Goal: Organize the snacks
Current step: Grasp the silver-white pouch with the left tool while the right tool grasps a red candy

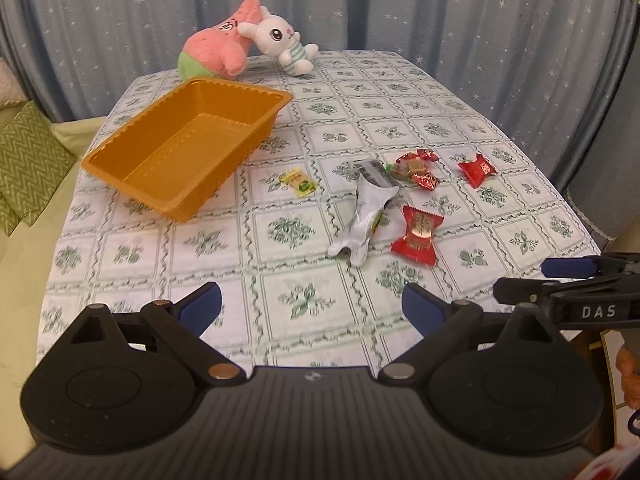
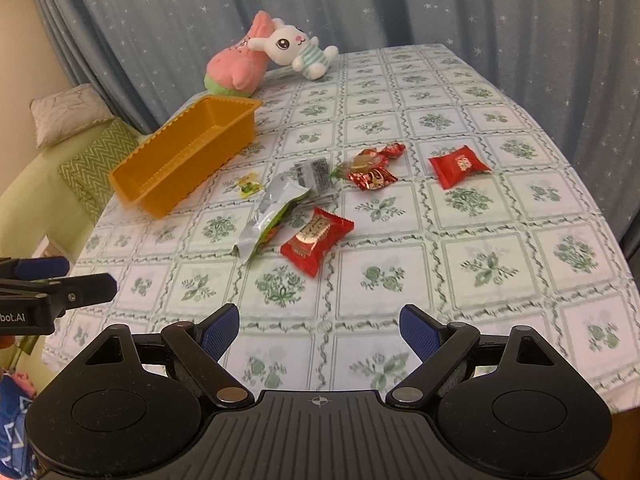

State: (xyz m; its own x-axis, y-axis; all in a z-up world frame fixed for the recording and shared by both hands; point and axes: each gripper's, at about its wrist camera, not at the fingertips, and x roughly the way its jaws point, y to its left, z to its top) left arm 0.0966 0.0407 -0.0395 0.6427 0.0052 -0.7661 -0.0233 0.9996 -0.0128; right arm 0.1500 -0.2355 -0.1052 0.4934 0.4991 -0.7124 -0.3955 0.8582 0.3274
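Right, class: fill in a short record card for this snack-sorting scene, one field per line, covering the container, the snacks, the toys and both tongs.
Container: orange plastic tray, nothing inside, left part of the floral tablecloth
Snacks on cloth: crumpled silver foil packet, bow-shaped red wrapper, square red wrapper, small yellow-green sachet, shiny red-gold candies
Toys: pink star plush, white bunny plush, far edge
Left tongs: open, holding nothing
Right tongs: open, holding nothing

This is a room in a home. Far ahead of the tool hang starry blue curtains behind two soft toys. Off to its left sits a green sofa with cushions.
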